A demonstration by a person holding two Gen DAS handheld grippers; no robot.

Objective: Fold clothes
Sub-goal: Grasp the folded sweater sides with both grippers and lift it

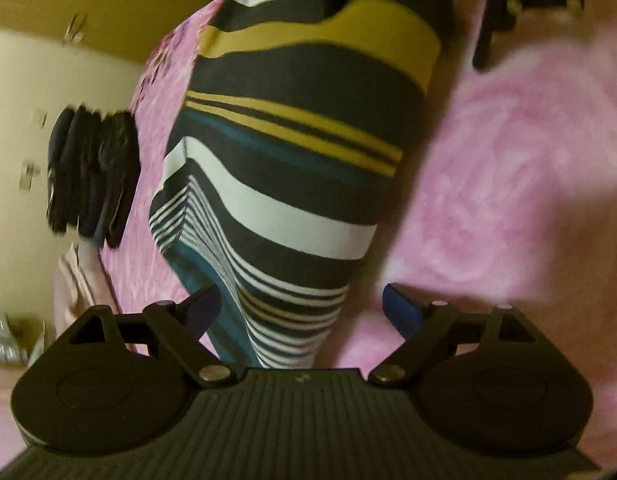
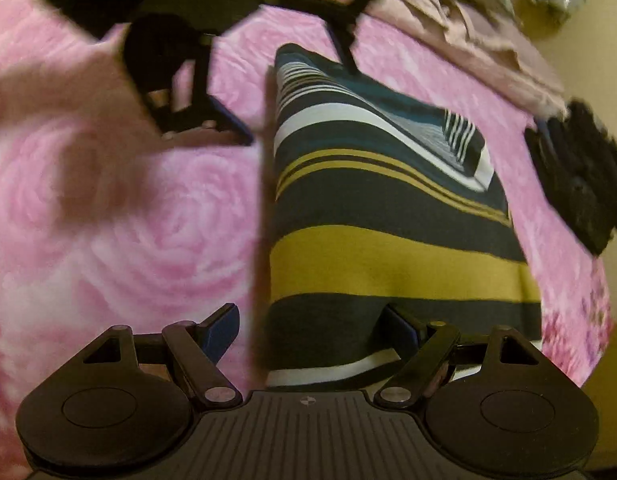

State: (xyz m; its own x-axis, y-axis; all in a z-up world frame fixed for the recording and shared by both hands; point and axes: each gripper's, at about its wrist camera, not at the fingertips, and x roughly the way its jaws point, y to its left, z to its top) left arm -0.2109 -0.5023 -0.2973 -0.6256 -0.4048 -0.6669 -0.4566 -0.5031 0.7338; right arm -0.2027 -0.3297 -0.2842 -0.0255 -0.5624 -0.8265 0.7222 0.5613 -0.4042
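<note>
Two grippers, the left gripper [image 1: 300, 308] and the right gripper [image 2: 312, 328], are seen released above a folded striped garment [image 2: 388, 216] laid near the far edge of the pink bedspread [image 2: 128, 220]; dark stacked clothes [image 2: 580, 184] are blurred, partly cut off.

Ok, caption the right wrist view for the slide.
Open right gripper above folded striped garment on pink floral bedspread.

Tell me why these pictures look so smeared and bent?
Left wrist view: motion blur smears the pink bedspread and dark folded pile; fisheye bends the striped garment. Right wrist view: similar blur, dim yellowish light, a soft shadow left of the garment.
</note>
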